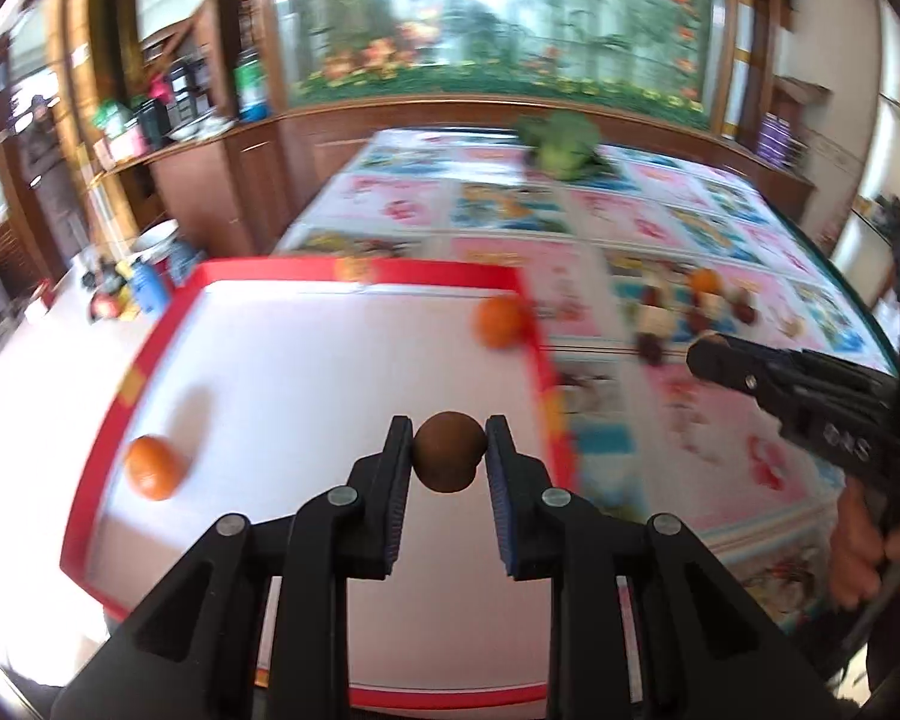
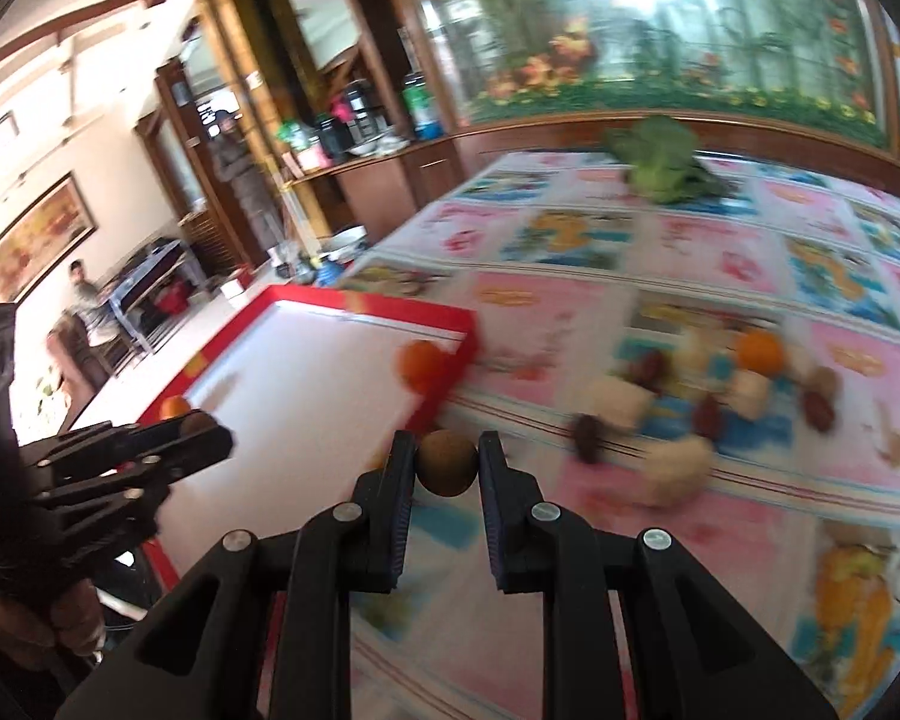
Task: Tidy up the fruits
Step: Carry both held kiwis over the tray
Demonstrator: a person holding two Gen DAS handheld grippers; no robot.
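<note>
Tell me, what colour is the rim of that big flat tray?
Red, around a white inside; the tray shows best in the left wrist view.

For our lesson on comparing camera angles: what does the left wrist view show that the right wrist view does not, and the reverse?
Only the left wrist view shows the whole near part of the red-rimmed tray, and the left gripper from behind, shut on a brown fruit.

Only the right wrist view shows the right gripper from behind, shut on its own brown fruit, and two people in the room.

Both show two oranges in the tray, the fruit pile and the leafy greens.
</note>
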